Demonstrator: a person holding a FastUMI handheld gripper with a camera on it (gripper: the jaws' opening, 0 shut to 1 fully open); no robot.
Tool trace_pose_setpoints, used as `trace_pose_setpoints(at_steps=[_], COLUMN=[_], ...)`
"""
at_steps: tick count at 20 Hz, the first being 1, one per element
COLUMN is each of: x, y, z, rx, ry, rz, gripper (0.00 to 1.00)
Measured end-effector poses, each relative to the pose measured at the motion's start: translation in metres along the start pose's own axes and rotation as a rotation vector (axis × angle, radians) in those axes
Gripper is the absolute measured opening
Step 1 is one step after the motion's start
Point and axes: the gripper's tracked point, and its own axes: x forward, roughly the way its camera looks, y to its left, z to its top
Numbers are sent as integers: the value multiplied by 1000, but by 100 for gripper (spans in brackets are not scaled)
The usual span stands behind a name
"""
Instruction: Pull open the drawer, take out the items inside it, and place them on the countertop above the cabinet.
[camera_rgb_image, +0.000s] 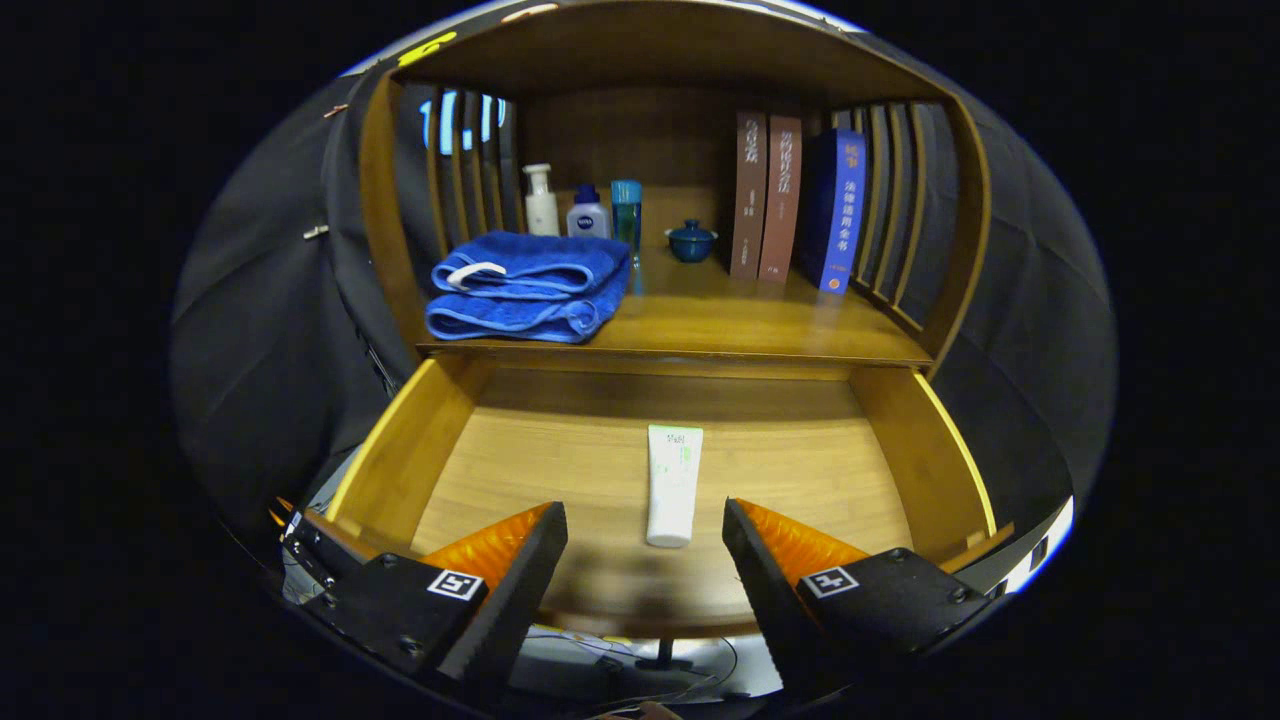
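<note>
The wooden drawer (400, 470) is pulled out below the countertop (760, 325) of the cabinet. A white tube (672, 485) lies lengthwise on the drawer floor, cap toward me. My gripper (645, 525) hovers over the drawer's front edge, open, with nothing held. The tube's near end lies just ahead of and between the two fingertips, slightly nearer the right one.
On the countertop lie a folded blue towel (525, 285), three bottles (585, 210), a small blue lidded cup (691, 241) and three upright books (795, 200). Slatted wooden sides and a top board enclose the shelf. Cables lie on the floor below the drawer front.
</note>
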Motion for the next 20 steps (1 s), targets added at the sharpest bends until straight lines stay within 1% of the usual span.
trace_pose_setpoints(at_steps=[4, 7, 11, 16, 18, 20], x=[45, 67, 84, 97, 100, 103], y=[-6, -11, -15, -17, -20, -18], z=[0, -13, -35, -53, -58, -65], rx=[0, -1, 30, 56, 67, 62], ry=[144, 282, 420, 498, 522, 548], rz=[-7, -4, 8, 13, -1, 2], gripper=[100, 99, 99, 99, 98, 96])
